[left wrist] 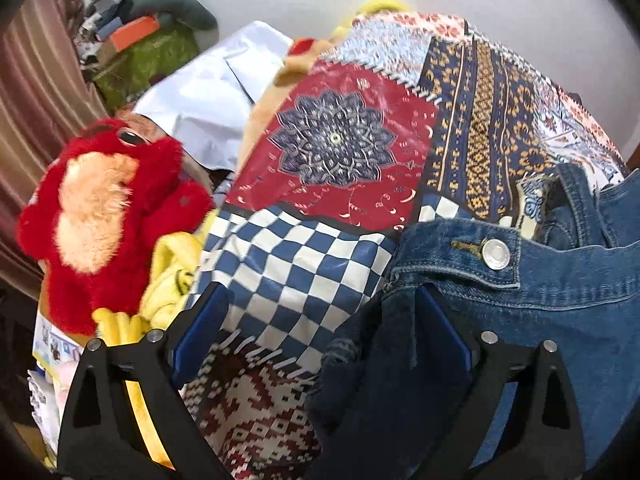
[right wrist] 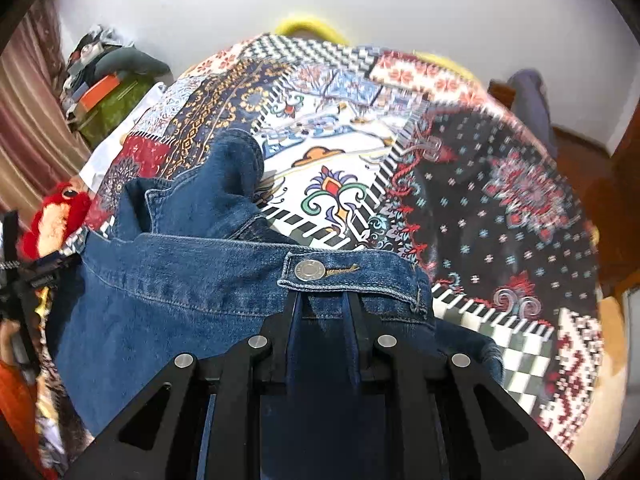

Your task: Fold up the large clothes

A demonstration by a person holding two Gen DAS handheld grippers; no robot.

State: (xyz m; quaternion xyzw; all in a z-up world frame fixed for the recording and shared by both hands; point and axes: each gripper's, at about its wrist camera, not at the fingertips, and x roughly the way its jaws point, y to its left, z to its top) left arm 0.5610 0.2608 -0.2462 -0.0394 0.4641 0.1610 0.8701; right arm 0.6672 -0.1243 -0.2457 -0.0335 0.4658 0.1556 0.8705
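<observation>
A blue denim garment (right wrist: 180, 280) with a metal button (right wrist: 308, 270) lies bunched on a patchwork-printed cloth (right wrist: 500, 208). My right gripper (right wrist: 324, 304) is shut on the denim just below the buttoned band, with fabric pinched between its black fingers. In the left wrist view the same denim garment (left wrist: 560, 304) fills the right side, and its button (left wrist: 495, 254) faces up. My left gripper (left wrist: 320, 300) stands wide open over the cloth's blue-and-white checks (left wrist: 304, 264). The denim's left edge reaches in beside its right finger (left wrist: 440, 320), and the pads are not pressing on it.
A red plush toy (left wrist: 108, 216) and a yellow cloth (left wrist: 172, 280) lie at the left of the patchwork. Behind them are a white sheet (left wrist: 216, 96) and a cluttered pile on a green box (left wrist: 148, 52). A striped curtain (left wrist: 36, 80) hangs at the left. Wooden floor (right wrist: 580, 168) shows at the right.
</observation>
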